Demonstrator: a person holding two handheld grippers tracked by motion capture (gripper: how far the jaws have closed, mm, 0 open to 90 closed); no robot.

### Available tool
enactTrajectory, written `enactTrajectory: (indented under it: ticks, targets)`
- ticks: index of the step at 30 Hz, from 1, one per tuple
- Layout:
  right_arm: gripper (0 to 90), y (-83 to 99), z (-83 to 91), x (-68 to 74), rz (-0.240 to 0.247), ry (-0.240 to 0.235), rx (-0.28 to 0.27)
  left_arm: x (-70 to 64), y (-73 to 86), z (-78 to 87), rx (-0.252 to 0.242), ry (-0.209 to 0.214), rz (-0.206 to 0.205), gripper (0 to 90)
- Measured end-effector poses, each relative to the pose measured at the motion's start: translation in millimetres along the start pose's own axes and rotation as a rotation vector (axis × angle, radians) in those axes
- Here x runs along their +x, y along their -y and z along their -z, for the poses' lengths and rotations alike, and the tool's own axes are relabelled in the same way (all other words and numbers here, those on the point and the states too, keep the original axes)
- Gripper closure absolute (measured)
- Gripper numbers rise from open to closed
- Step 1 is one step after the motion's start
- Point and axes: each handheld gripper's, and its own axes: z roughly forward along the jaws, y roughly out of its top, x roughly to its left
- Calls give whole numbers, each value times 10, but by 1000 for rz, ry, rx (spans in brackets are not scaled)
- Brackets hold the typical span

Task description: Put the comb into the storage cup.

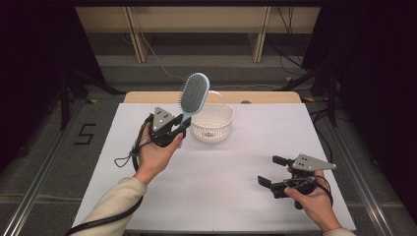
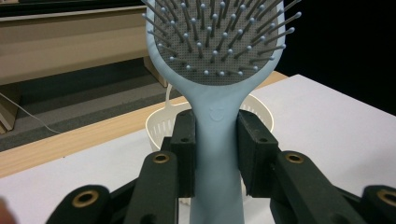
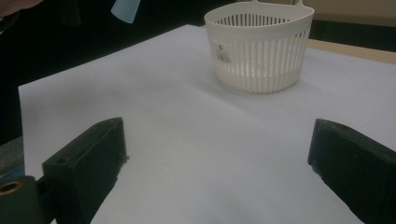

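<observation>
A light blue hairbrush (image 1: 193,93) with grey bristles stands upright in the air, its handle clamped in my left gripper (image 1: 178,129). In the left gripper view the black jaws press both sides of the hairbrush handle (image 2: 217,154), with my left gripper (image 2: 217,144) shut on it. A white slotted basket (image 1: 212,123) sits on the white table just right of that gripper; its rim (image 2: 156,122) shows behind the handle. My right gripper (image 1: 269,170) hovers low at the front right, jaws wide apart and empty. The basket (image 3: 261,46) lies ahead of my right gripper (image 3: 219,158).
The white table cover (image 1: 221,162) spans most of the tabletop, with a wooden edge (image 1: 147,97) at the far side. Cables and table legs stand on the grey floor beyond. A "5" mark (image 1: 84,133) is on the floor at left.
</observation>
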Motion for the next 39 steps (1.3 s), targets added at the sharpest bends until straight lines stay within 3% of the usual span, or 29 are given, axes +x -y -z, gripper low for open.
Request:
enactTrajectory:
  ticks: [39]
  targets:
    - [34, 11, -12, -6, 2, 10, 6, 42, -128, -141, -15, 6, 19, 697]
